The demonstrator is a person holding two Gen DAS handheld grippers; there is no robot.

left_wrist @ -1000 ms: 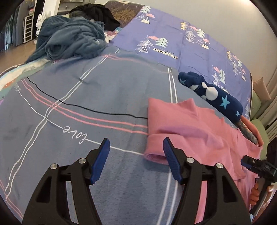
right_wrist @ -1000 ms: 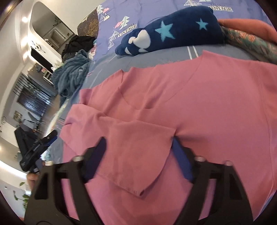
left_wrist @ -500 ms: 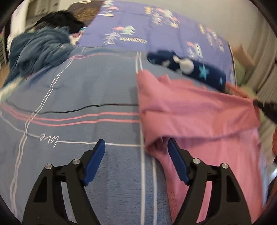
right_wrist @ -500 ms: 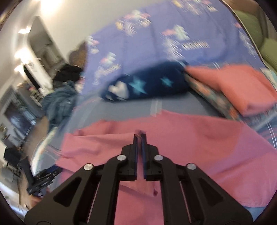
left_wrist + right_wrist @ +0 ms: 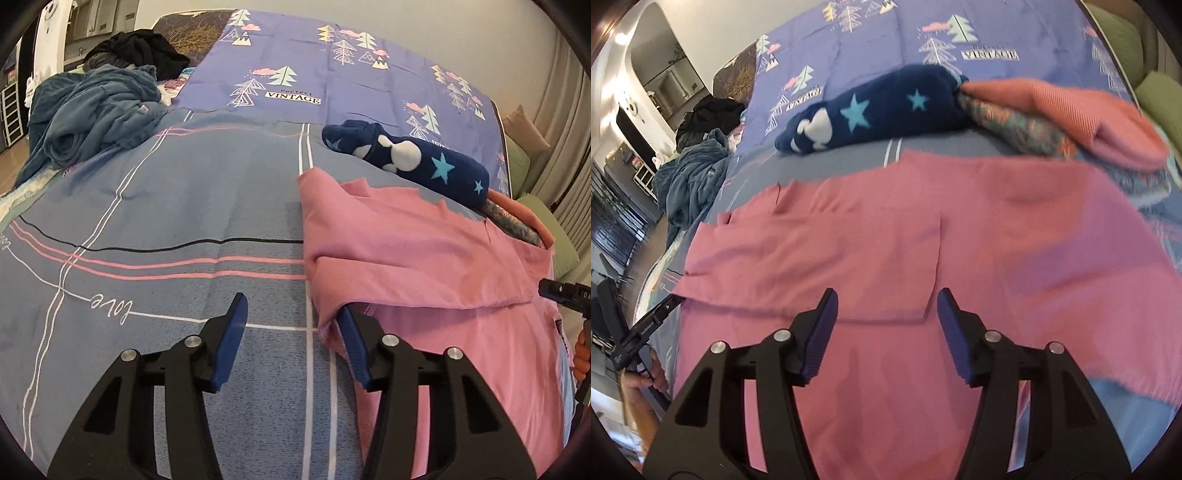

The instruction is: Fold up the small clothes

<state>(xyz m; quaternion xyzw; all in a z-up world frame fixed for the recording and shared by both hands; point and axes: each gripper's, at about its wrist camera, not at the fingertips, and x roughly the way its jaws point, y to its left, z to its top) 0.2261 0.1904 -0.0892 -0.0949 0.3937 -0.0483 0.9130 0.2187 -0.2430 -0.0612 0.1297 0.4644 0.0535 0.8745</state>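
A pink shirt [image 5: 424, 258] lies flat on the bed with its upper part folded over. In the left wrist view, my left gripper [image 5: 295, 339] sits at the shirt's left edge. Its jaws are closing; the folded edge drapes over the right fingertip [image 5: 351, 332], and the left pad is bare over the bedspread. In the right wrist view, my right gripper [image 5: 888, 325] hovers over the pink shirt [image 5: 923, 258]. Its jaws are opening, with the flap's corner lying loose below them and nothing pinched. The other gripper shows at each view's side: the right gripper [image 5: 561, 295], the left gripper [image 5: 646, 325].
A navy star-print garment [image 5: 406, 162] lies behind the shirt, with an orange folded cloth [image 5: 1071, 110] and a patterned one [image 5: 1015, 129] beside it. A blue-grey blanket heap [image 5: 92, 110] and black clothes [image 5: 140, 48] sit far left. The grey striped bedspread [image 5: 166, 221] stretches left.
My right gripper, shut half a second ago, has opened and pulled back; the flap now lies flat across the shirt. My left gripper slid right to the shirt's edge and narrowed.
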